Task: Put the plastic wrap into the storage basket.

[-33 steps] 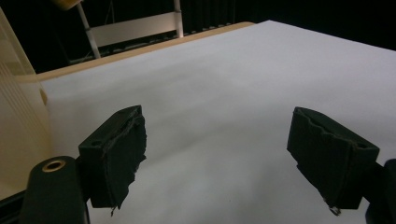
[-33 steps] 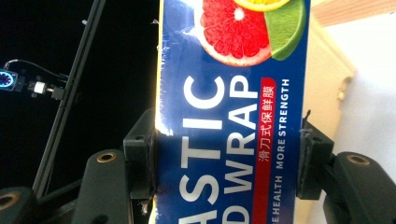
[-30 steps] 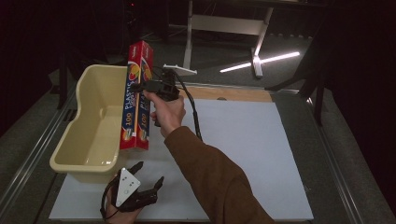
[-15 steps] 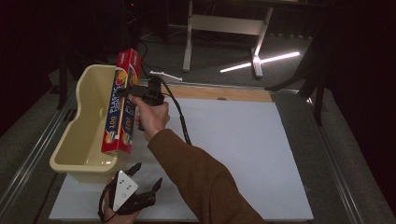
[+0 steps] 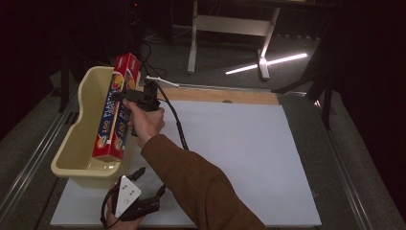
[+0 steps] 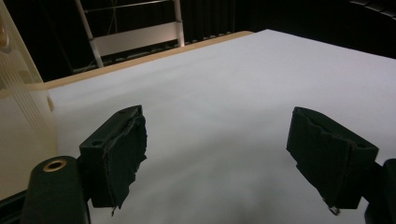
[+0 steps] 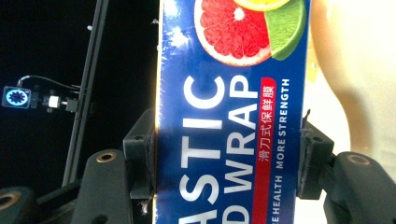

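A long red and blue plastic wrap box (image 5: 111, 125) hangs tilted over the cream tub (image 5: 72, 143), with its lower end down inside the tub near the front wall. My right gripper (image 5: 124, 96) is shut on the box about a third of the way down from its top. In the right gripper view both pads press the sides of the box (image 7: 224, 116), held by the right gripper (image 7: 229, 158). My left gripper (image 5: 150, 179) rests low at the table's front edge beside the tub. Its jaws stand wide open over the white sheet with nothing in the left gripper (image 6: 217, 158).
The white sheet (image 5: 239, 143) covers the table to the right of the tub, with a wooden strip (image 5: 225, 96) along its far edge. Metal rails (image 5: 33, 158) run along both table sides. A desk frame (image 5: 230, 28) stands behind on the dark floor.
The right gripper has carried the box left and a little down, from the tub's right rim to over the tub. The left gripper has kept still.
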`<control>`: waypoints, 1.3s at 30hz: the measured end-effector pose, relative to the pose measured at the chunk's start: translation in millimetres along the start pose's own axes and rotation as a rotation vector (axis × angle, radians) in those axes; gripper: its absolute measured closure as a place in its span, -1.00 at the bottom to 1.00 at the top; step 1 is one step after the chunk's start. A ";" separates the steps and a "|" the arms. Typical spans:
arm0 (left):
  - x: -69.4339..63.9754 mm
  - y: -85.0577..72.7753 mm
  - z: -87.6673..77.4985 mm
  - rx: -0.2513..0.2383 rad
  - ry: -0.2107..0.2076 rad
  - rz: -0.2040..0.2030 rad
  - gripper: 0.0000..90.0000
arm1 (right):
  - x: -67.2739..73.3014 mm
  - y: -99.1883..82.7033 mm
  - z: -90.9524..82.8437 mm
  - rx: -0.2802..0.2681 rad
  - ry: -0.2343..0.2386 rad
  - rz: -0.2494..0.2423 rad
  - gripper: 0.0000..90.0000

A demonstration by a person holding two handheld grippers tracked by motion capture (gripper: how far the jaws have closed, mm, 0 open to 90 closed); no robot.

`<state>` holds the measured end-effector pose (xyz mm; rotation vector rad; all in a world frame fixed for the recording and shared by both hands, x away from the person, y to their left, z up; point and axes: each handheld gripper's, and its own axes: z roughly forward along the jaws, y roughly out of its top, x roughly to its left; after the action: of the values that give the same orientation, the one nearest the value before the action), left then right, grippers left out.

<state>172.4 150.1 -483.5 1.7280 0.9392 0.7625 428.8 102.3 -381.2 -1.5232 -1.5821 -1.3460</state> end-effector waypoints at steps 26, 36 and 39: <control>3.2 -0.5 -4.0 -0.015 0.010 -0.016 -0.56 | -7.7 -19.2 23.3 0.009 -0.060 0.021 -0.14; 4.0 -0.4 -4.7 -0.016 0.014 -0.019 -0.56 | -8.1 -17.5 26.2 0.031 -0.101 0.012 -0.17; 4.3 -0.4 -4.8 -0.016 0.014 -0.020 -0.56 | -10.8 -16.1 27.2 0.053 -0.121 0.026 -0.18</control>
<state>170.5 156.0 -482.0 1.6991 0.9568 0.7678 422.2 125.2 -404.7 -1.6135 -1.6517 -1.2087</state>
